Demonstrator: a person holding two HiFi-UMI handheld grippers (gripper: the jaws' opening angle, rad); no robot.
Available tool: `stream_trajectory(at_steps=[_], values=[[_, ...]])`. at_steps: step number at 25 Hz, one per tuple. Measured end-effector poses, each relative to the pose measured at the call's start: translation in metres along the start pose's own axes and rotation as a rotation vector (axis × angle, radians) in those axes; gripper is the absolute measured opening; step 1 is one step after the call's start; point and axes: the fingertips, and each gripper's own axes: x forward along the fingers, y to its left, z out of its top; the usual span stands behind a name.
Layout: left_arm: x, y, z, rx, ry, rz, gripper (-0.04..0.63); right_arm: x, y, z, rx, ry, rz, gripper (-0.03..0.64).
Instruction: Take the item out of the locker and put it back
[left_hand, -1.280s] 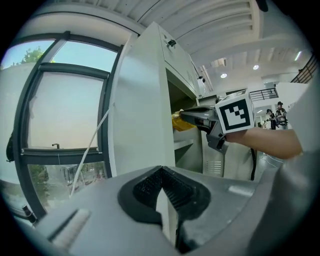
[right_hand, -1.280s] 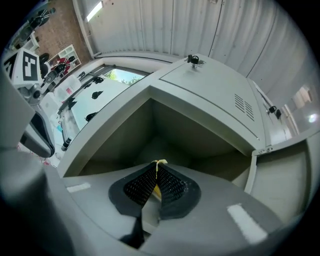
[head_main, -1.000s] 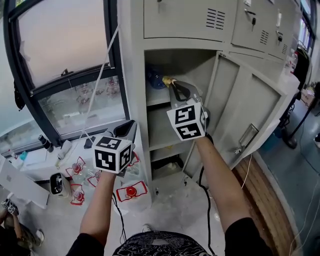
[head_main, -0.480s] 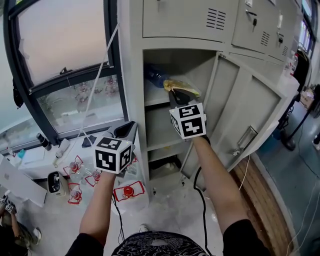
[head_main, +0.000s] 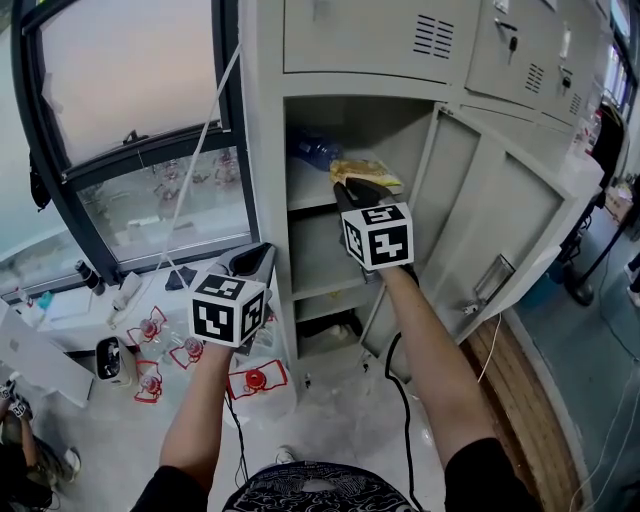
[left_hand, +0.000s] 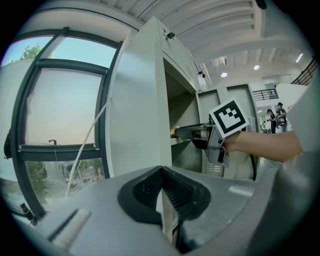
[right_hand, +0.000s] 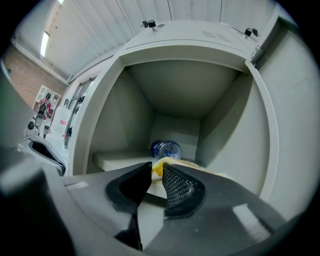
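Note:
A yellow packet (head_main: 366, 172) rests at the front of the open locker's upper shelf (head_main: 305, 192). My right gripper (head_main: 346, 188) is shut on its near edge; in the right gripper view the yellow packet (right_hand: 158, 166) shows pinched between the two jaws of the right gripper (right_hand: 155, 173). A blue bottle (head_main: 312, 150) lies on its side behind it, seen end-on as the bottle (right_hand: 166, 149) at the back of the shelf. My left gripper (head_main: 254, 262) hangs lower left, outside the locker, shut on nothing; its jaws meet in the left gripper (left_hand: 161, 194) view.
The locker door (head_main: 500, 220) stands open to the right. Lower shelves (head_main: 320, 285) sit below. A large window (head_main: 130, 100) is on the left. Packs with red-capped items (head_main: 258, 381) and other clutter lie on the floor at lower left.
My right gripper has drawn back and slightly down from deep in the compartment toward the shelf's front, bringing the yellow packet with it. The left gripper has stayed put.

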Motion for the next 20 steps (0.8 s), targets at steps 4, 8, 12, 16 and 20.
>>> stream_trajectory(at_steps=[4, 8, 12, 16, 20], values=[[-0.003, 0.000, 0.000, -0.005, -0.002, 0.012, 0.001, -0.001, 0.002, -0.002, 0.008, -0.004, 0.009, 0.115], [-0.005, -0.002, -0.001, -0.007, 0.000, 0.021, 0.001, -0.005, 0.001, -0.002, 0.016, -0.010, 0.012, 0.147], [-0.007, -0.007, 0.000, -0.010, -0.001, 0.028, 0.001, -0.014, -0.001, 0.000, 0.022, -0.021, 0.014, 0.155], [-0.010, -0.015, 0.001, -0.012, -0.004, 0.036, 0.001, -0.030, 0.001, 0.001, 0.022, -0.033, 0.028, 0.149], [-0.012, -0.028, 0.001, -0.017, -0.006, 0.042, 0.001, -0.052, 0.004, -0.001, 0.022, -0.044, 0.039, 0.141]])
